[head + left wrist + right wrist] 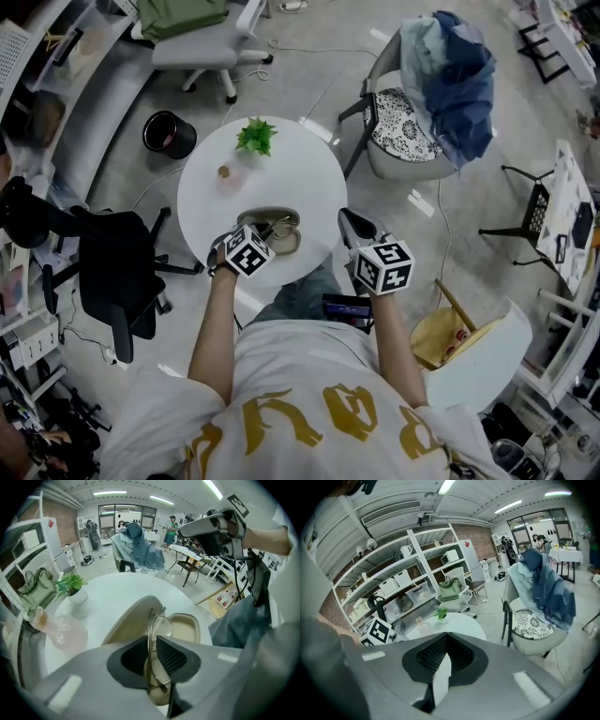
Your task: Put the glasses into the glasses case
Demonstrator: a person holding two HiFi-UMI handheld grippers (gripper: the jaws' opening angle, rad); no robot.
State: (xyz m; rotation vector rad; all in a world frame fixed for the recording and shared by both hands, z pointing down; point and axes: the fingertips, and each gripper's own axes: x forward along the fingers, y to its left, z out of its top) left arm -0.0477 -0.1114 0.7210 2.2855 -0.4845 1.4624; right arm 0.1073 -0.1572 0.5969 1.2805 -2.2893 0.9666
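Note:
An open beige glasses case (287, 240) lies on the round white table (309, 178) near its front edge. In the left gripper view its lid (126, 623) and tray (185, 629) sit just below the jaws. My left gripper (152, 644) is shut on the thin metal-framed glasses (160, 625), holding them edge-up over the case. In the head view the left gripper (265, 234) is at the case's near left end. My right gripper (353, 225) hovers by the table's right front rim, shut with nothing between its pads (446, 639).
A small potted plant (255, 136) and a pinkish clear bag (65, 632) sit on the far half of the table. A chair draped with blue clothes (450, 84) stands to the right, a black office chair (112, 272) to the left, and a black bin (169, 134) beyond.

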